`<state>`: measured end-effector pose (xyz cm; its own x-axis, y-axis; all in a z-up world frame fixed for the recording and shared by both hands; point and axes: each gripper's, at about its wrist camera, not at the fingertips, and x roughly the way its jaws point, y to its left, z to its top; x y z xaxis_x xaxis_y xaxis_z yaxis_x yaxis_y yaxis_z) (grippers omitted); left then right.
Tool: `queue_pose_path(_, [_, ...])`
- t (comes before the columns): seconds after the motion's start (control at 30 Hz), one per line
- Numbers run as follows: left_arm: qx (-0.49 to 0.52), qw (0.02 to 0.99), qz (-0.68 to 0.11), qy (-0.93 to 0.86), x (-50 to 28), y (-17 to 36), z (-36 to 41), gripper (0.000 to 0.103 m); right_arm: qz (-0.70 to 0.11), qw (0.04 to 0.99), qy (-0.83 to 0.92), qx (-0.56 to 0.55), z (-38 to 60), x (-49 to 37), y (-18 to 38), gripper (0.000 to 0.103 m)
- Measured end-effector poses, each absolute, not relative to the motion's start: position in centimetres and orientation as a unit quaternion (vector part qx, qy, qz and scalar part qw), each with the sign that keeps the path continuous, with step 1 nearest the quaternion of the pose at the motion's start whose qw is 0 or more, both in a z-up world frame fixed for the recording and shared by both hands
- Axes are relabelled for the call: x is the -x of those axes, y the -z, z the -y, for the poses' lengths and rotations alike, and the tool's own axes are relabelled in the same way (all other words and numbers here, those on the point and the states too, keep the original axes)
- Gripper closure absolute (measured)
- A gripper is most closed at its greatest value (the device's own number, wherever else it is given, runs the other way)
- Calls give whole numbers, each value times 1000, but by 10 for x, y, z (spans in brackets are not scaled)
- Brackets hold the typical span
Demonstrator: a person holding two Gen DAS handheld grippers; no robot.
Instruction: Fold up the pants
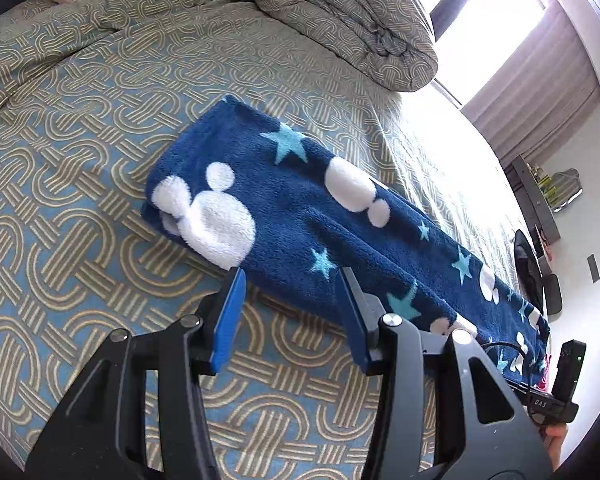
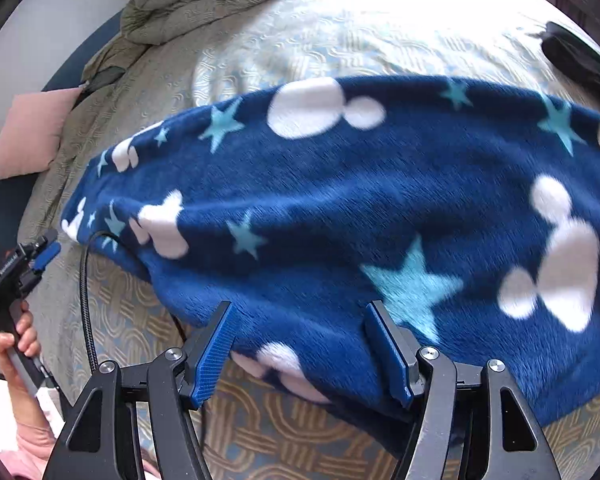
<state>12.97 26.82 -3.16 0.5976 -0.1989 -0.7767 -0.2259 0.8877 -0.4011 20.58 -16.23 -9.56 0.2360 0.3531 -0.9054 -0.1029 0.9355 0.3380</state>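
Note:
Navy fleece pants point(image 1: 300, 216) with white mouse heads and light blue stars lie in a long folded strip on the patterned bed cover point(image 1: 80, 140). My left gripper point(image 1: 292, 276) is open and empty, its blue pads just short of the strip's near edge, close to the rounded end. In the right wrist view the pants point(image 2: 340, 200) fill the middle. My right gripper point(image 2: 300, 312) is open with its pads over the near edge of the pants. The left gripper point(image 2: 40, 256) shows at the far left, held in a hand.
A bunched quilt point(image 1: 340, 12) lies at the back of the bed, with a pink pillow point(image 2: 28, 136) beside it. A bright window with curtains point(image 1: 540, 60) is to the right. A dark object point(image 2: 580, 60) lies on the bed beyond the pants.

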Motion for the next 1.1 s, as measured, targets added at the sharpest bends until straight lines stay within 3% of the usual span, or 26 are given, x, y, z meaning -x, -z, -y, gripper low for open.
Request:
queue_pose_path(0.27, [207, 862, -462, 18, -118, 23, -236, 54, -556, 817, -140, -53, 175, -160, 77, 35])
queue_pose_path(0.57, [168, 843, -502, 94, -120, 31, -174, 54, -556, 821, -86, -94, 232, -116, 89, 35])
queue_pose_path(0.83, [128, 828, -527, 140, -140, 41, -123, 55, -519, 848, -108, 20, 183, -128, 89, 36])
queue_pose_path(0.9, [128, 828, -525, 150, -154, 37, -118, 54, -529, 843, -93, 32, 179, -136, 100, 63])
queue_pose_path(0.93, [128, 826, -525, 158, -163, 35, -114, 55, -528, 845, -73, 41, 178, -140, 103, 88])
queue_pose_path(1.1, [84, 802, -557, 198, -214, 48, -77, 54, -520, 849, -86, 33, 191, -131, 94, 94])
